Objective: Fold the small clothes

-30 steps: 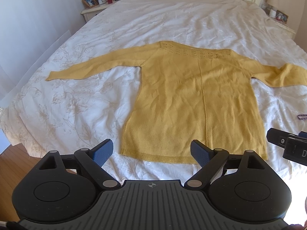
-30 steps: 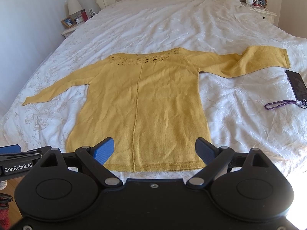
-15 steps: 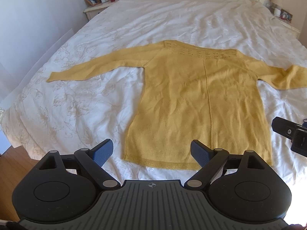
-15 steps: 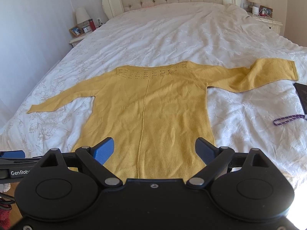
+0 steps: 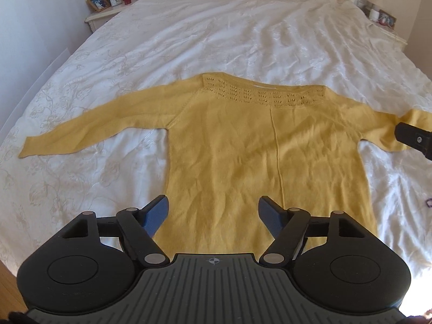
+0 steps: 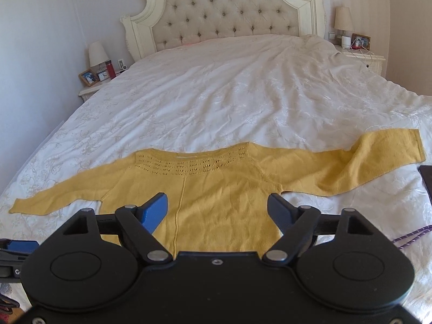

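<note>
A yellow knit sweater [image 5: 270, 145] lies flat on the white bedspread [image 5: 216, 32], neckline toward the headboard [image 6: 226, 13] and hem toward the cameras. Its openwork yoke [image 5: 259, 95] runs across the top, and a raised seam goes down the middle of the body. The sleeve on the left side of both views stretches out straight, its cuff [image 5: 25, 148] near the edge of the bed. The other sleeve [image 6: 351, 167] is bent over on itself, with the cuff end angled up toward the headboard.

The left gripper [image 5: 213, 216] hovers above the lower part of the sweater's body, its blue-padded fingers [image 5: 156, 213] spread wide with nothing between them. The right gripper [image 6: 217, 210] hangs over the body as well, just below the yoke, its jaws equally wide apart and empty. Neither one touches the fabric, as far as the view along the fingers lets one judge.

On the bedspread beside the folded sleeve, a purple cord [image 6: 410, 236] lies near a dark flat object [image 6: 426, 178], cut off by the frame and probably a phone. A nightstand [image 6: 93, 90] with a lamp [image 6: 97, 54], a photo frame and a red bottle stands by the bed's left side.
</note>
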Motion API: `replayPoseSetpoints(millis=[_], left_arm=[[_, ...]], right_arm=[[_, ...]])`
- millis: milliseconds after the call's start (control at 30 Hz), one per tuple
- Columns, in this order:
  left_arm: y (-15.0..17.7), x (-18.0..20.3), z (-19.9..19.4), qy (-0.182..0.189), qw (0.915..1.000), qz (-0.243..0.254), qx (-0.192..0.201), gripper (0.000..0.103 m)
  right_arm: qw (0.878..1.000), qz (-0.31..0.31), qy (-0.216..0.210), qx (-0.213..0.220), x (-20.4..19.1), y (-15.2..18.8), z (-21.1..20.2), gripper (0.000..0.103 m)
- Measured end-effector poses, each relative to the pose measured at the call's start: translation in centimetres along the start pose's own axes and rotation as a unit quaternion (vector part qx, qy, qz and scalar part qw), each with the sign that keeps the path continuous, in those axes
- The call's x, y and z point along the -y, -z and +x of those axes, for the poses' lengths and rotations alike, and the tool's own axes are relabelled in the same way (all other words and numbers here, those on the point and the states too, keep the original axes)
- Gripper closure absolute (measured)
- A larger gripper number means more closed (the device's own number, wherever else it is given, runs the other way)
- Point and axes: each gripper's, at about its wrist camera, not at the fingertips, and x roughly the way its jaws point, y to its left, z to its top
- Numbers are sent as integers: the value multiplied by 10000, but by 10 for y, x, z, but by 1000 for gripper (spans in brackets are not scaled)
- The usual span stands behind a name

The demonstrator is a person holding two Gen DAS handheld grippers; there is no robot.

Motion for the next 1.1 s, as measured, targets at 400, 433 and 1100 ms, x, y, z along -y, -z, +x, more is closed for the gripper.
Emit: replayPoseSetpoints(millis=[400, 433, 1100], left_arm=[[-56, -12, 57, 263, 9991, 313, 137, 37], [-60, -13, 61, 299, 9992, 260, 93, 38], [-83, -8, 106, 65, 9970, -551, -535, 38]], right_arm=[[9988, 198, -99, -429, 10, -46, 84, 40], [9985, 199, -130, -494, 11, -49, 92, 40], [9843, -861, -239, -1521, 33, -105, 258, 50]])
